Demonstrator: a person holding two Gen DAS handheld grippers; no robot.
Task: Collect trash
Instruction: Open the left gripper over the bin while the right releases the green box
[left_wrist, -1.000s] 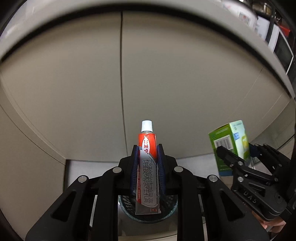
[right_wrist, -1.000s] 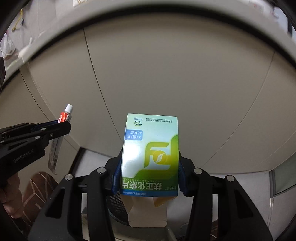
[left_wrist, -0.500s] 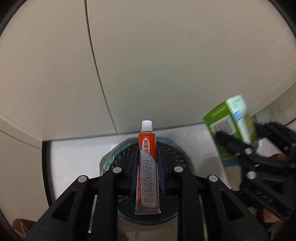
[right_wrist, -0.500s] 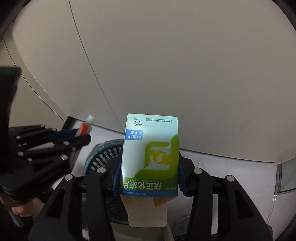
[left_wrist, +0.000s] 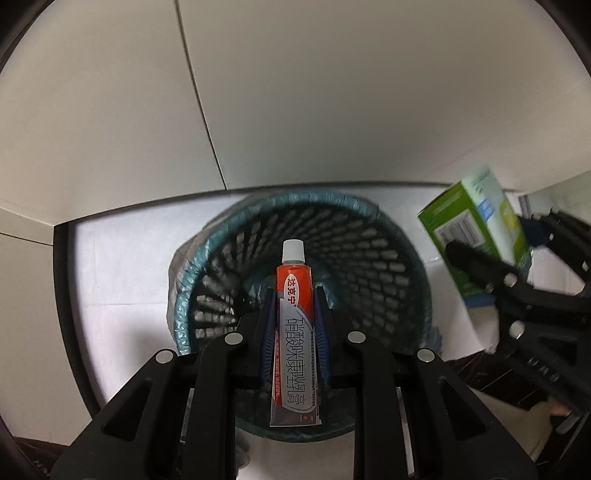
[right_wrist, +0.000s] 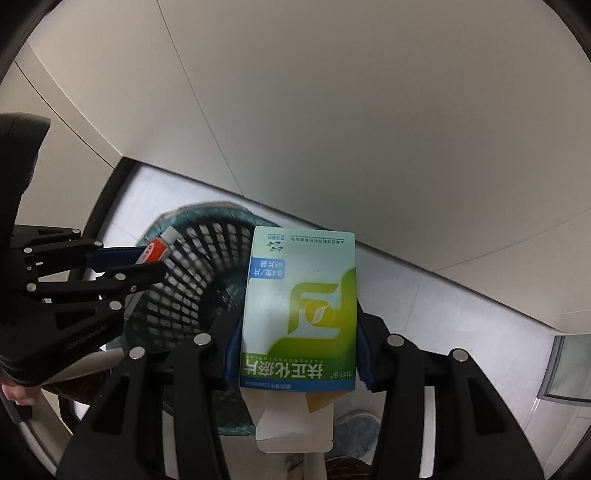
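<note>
Both grippers have dropped toward the mesh wastebasket (left_wrist: 388, 236), the left gripper (left_wrist: 293, 295) pinching an ointment tube (left_wrist: 294, 325) above its mouth and the right gripper (right_wrist: 299, 354) clamping a green medicine box (right_wrist: 301, 306), ready for release.

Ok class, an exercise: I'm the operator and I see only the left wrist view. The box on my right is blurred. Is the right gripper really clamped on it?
Observer: Yes. In the right wrist view the right gripper presses both blue pads against the sides of the box.
Operator: Is the box closed?
Observer: No. The flap at its near end hangs open and is white inside.
Operator: And where does my tube sit, seen from that side?
Observer: The tube shows at the left edge of the basket, with its cap pointing towards the opening.
</note>
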